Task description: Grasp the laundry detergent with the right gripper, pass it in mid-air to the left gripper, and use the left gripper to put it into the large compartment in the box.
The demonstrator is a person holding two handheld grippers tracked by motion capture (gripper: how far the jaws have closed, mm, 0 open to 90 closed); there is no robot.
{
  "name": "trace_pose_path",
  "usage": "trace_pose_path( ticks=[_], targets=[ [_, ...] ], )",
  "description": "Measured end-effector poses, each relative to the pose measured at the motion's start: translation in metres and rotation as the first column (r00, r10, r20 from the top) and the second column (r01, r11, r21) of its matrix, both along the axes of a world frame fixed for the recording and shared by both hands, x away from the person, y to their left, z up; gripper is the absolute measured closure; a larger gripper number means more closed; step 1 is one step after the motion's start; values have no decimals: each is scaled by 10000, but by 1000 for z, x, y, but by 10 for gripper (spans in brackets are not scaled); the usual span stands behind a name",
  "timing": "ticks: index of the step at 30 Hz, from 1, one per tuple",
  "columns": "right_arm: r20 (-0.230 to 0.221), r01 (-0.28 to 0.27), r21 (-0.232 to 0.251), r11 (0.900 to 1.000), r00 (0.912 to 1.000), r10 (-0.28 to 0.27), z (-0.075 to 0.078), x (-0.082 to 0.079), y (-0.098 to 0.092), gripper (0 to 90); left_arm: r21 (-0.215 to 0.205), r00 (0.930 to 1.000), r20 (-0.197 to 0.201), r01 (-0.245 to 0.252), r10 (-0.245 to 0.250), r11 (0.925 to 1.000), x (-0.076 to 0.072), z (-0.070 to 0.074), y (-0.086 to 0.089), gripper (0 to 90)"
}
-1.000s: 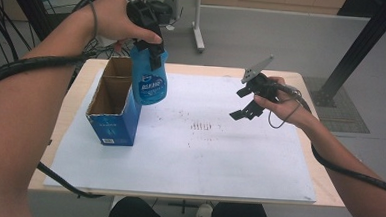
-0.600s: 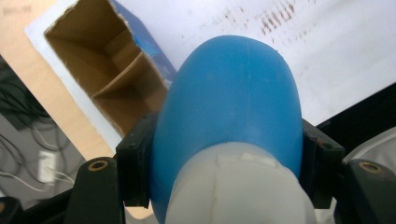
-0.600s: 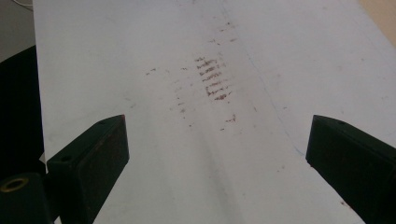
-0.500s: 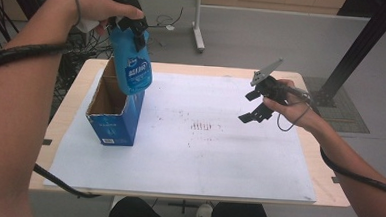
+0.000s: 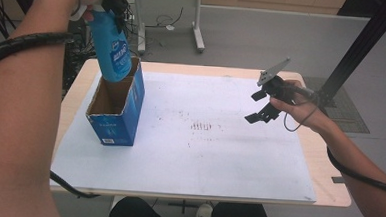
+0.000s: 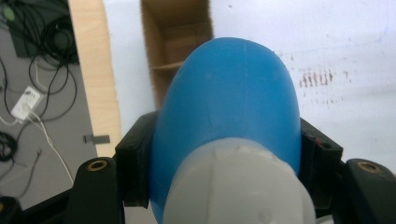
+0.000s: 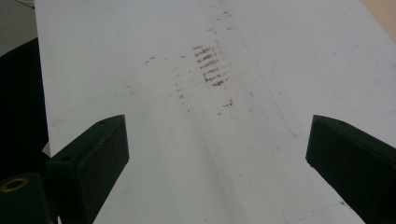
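Where the high view is consulted, the blue spray bottle (image 5: pixel 113 46) is seen hanging nose-up from the left claw (image 5: pixel 112 6), its base just above the far end of the open blue carton (image 5: pixel 116 104). The bottle is tilted slightly, and its printed label is readable only as white lettering. From the left gripper view, the same bottle (image 6: pixel 229 107) is seen from above along its length: its pale grey neck (image 6: pixel 233 186) sits lowest in the picture, and the left claw is clamped on the bottle just below that neck, a black pad pressed against each side. Beyond the bottle's blue shoulder, the brown inside of the carton (image 6: pixel 175 35) is revealed, with nothing visible in the part that can be seen; the rest of its floor is hidden by the bottle.

The carton is stood on the white sheet (image 5: pixel 194 138) that covers the counter (image 5: pixel 323 160), near its left edge. A patch of reddish marks (image 5: pixel 205 125) is seen at the sheet's middle.

The right claw (image 5: pixel 262 106) is held over the right part of the sheet, well apart from the carton. In the right gripper view its jaws are set wide apart with nothing between them, and the reddish marks (image 7: pixel 212 70) lie beyond.
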State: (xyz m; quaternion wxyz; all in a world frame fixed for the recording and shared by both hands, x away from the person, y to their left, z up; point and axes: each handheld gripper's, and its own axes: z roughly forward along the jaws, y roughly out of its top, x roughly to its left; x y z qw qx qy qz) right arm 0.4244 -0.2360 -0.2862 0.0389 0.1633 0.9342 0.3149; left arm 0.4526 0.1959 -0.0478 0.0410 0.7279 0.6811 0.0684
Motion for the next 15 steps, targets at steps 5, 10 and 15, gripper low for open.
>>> trace_pose_path(
  ticks=[5,10,15],
  targets=[
    [84,-2,21,10000,10000,2,1,-1,-2,58,-174,9933,84,-1150,1152,9932,-2,2,18,357],
    [85,-8,-78,10000,10000,9,0,-2,-4,58,-255,9802,170,-1968,1972,9801,-4,1,30,357],
    [103,-33,-11,10000,9999,34,-1,-4,-5,59,-308,9741,130,-2255,2259,9738,-5,-4,36,357]
  ],
)
